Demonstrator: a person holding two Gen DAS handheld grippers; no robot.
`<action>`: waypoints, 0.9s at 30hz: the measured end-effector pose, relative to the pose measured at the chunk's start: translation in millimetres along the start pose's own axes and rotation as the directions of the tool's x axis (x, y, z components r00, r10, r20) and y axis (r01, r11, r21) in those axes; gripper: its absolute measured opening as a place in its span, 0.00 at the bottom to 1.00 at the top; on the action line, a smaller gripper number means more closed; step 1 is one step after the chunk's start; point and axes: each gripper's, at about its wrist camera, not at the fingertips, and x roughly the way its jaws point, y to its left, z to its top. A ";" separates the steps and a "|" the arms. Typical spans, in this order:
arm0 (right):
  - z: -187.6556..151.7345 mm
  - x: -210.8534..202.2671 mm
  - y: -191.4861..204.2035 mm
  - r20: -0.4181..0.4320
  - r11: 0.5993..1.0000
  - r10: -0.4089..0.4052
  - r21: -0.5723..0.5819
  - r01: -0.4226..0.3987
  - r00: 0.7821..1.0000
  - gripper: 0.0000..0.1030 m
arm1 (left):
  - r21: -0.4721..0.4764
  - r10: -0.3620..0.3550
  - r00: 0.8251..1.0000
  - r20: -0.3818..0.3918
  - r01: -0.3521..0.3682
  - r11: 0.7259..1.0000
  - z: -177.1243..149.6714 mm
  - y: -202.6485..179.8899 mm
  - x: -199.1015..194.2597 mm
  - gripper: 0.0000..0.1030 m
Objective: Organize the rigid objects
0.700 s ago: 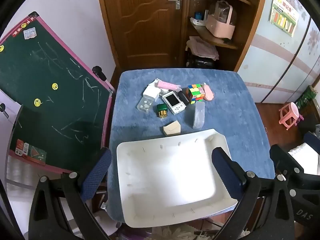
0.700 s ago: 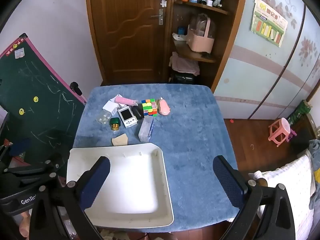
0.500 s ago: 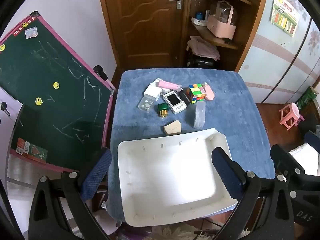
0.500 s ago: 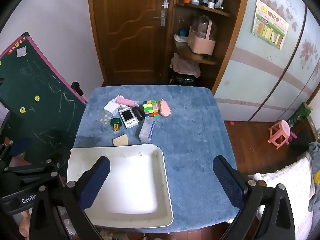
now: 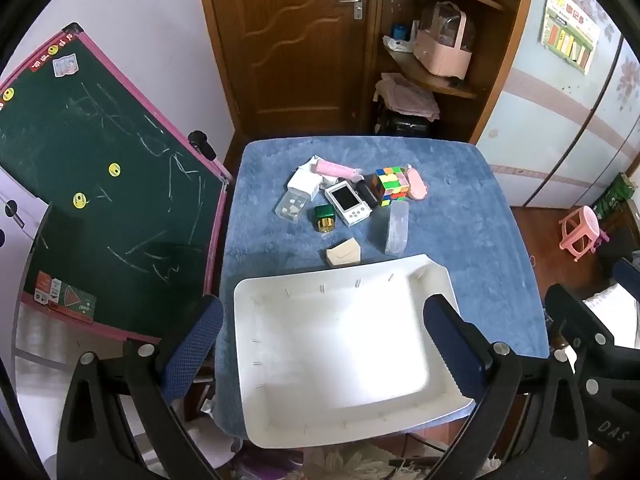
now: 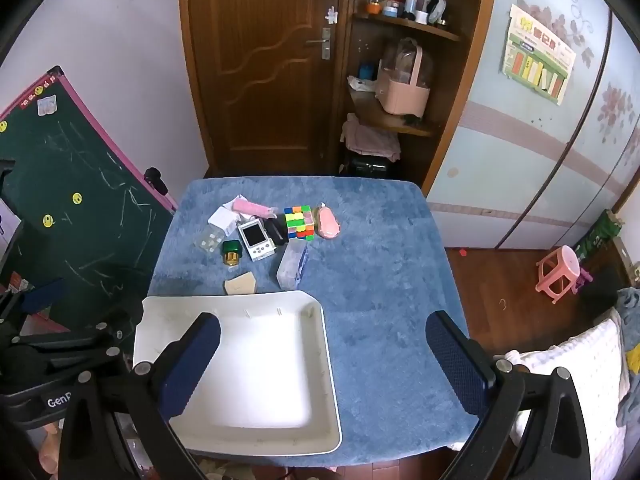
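An empty white tray [image 5: 280,292] [image 6: 316,320] sits at the near edge of the blue table [image 5: 460,208] [image 6: 384,272]. Beyond it lie a colour cube [image 5: 390,184] [image 6: 299,222], a white handheld game device [image 5: 347,203] [image 6: 256,238], a green-capped bottle [image 5: 325,217] [image 6: 232,251], a clear long case [image 5: 397,227] [image 6: 292,265], a tan block [image 5: 343,254] [image 6: 240,283], a pink oval item [image 5: 417,184] [image 6: 329,225], a pink tube [image 5: 334,168] [image 6: 254,208] and a white box [image 5: 305,184] [image 6: 223,218]. My left gripper [image 5: 320,348] hovers open over the tray. My right gripper [image 6: 322,364] is open above the tray's right rim.
A green chalkboard with a pink frame [image 5: 100,184] [image 6: 72,208] leans at the table's left edge. A wooden door [image 5: 288,40] and corner shelves [image 6: 400,80] stand behind the table. A pink stool [image 6: 558,272] is on the floor to the right.
Both views have shifted slightly; the grippers drew back and up a little. Nothing on the table has moved.
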 end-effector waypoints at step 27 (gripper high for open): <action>7.5 -0.8 -8.2 0.018 1.000 0.012 0.000 -0.012 1.000 1.00 | -0.012 0.011 1.000 0.009 -0.011 1.000 4.7 3.8 -10.0 0.98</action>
